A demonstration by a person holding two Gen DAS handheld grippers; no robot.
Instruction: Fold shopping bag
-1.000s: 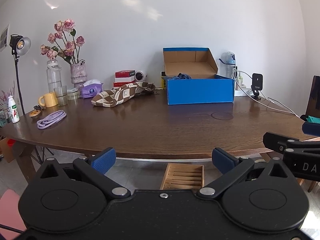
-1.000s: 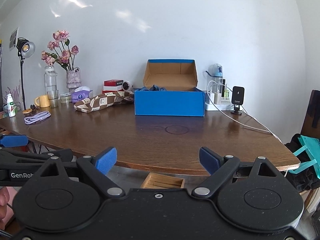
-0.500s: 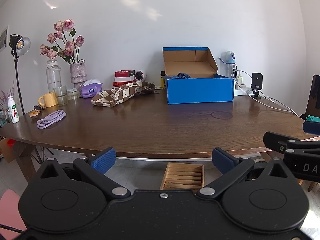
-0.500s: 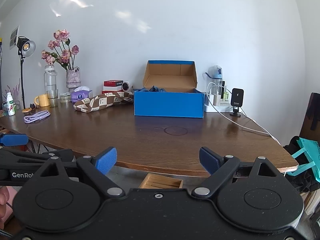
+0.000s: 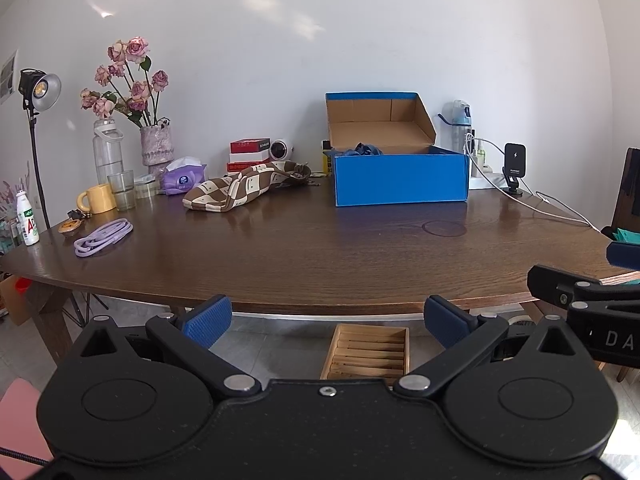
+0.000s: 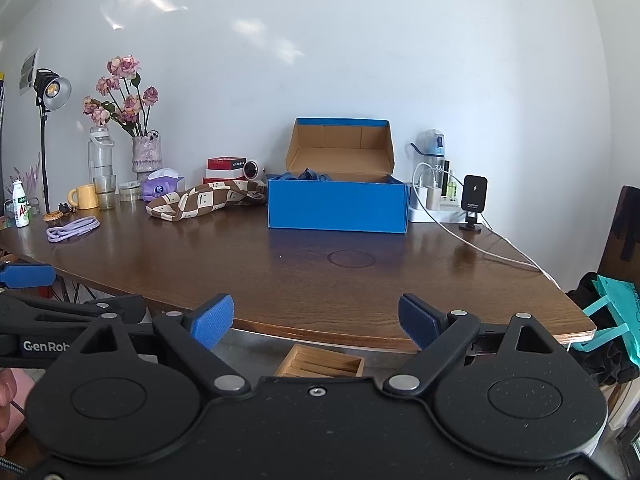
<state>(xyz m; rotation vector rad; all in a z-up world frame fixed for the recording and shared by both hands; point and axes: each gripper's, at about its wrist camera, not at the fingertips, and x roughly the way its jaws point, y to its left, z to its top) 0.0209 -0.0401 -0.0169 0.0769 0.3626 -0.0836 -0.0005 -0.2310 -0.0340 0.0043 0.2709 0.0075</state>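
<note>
A brown-and-cream checkered shopping bag (image 5: 244,190) lies crumpled at the back of the wooden table (image 5: 320,256), left of an open blue box (image 5: 400,178). It also shows in the right wrist view (image 6: 204,200), left of the box (image 6: 338,210). Blue fabric (image 5: 364,149) pokes out of the box. My left gripper (image 5: 326,320) is open and empty, held off the table's near edge. My right gripper (image 6: 316,320) is open and empty too, beside it. Each gripper shows at the edge of the other's view.
At the back left stand a vase of roses (image 5: 156,148), a clear bottle (image 5: 107,152), a glass, a yellow mug (image 5: 98,199) and a purple cable (image 5: 102,237). A charger stand (image 5: 514,168) with white cables sits at the right. A wooden tray (image 5: 366,350) lies on the floor.
Both grippers have drifted only slightly; the right view shifted a little downward. Nothing on the table has moved.
</note>
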